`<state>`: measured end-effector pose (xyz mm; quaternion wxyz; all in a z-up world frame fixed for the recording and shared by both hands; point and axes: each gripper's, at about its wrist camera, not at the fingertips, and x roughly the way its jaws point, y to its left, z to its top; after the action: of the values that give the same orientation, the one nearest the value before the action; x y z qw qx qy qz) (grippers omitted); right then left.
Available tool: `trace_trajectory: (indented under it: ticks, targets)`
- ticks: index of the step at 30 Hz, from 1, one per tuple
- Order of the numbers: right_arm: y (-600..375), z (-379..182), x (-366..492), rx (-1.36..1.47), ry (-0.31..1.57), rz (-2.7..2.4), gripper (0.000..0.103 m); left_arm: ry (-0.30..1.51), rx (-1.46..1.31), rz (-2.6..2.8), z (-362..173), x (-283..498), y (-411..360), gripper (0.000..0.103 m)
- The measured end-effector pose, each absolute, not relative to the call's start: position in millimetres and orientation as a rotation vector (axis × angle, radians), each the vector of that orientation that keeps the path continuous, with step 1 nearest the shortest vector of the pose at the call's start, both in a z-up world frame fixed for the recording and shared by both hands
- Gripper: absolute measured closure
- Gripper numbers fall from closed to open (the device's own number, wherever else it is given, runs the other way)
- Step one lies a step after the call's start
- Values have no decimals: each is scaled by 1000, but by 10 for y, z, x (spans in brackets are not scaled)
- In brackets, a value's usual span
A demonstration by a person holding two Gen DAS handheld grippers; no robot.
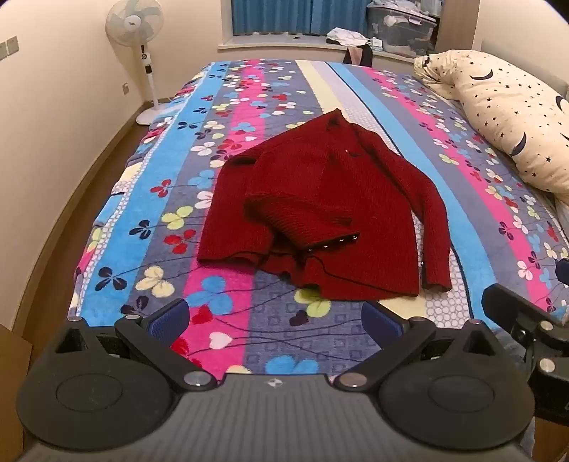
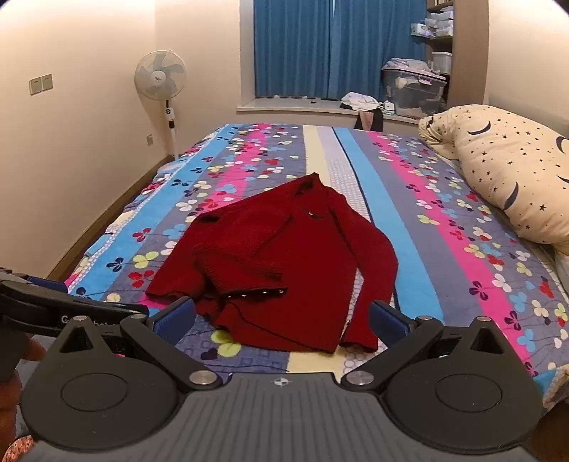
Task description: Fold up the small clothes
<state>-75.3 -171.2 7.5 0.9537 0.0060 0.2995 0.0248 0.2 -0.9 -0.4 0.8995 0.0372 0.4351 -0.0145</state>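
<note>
A dark red knitted sweater (image 1: 320, 209) lies on the flowered bedspread (image 1: 284, 341), its left sleeve folded across the body and its right sleeve hanging down its right side. It also shows in the right wrist view (image 2: 284, 263). My left gripper (image 1: 275, 316) is open and empty, hovering just in front of the sweater's hem. My right gripper (image 2: 282, 316) is open and empty, with the hem between its blue pads (image 2: 174, 316). The right gripper's body shows at the right edge of the left wrist view.
A cream pillow with stars and moons (image 1: 512, 117) lies at the bed's right side. A white standing fan (image 1: 133, 28) is by the left wall. The window ledge (image 2: 320, 106) at the back holds clothes and a storage box.
</note>
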Motion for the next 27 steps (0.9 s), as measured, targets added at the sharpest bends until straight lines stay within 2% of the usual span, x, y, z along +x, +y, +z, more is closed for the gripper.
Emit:
trace_trajectory:
  ticks: [27]
  targets:
    - [-1715, 44, -732, 21, 630, 53, 1, 881, 81, -13, 25, -14, 26, 0]
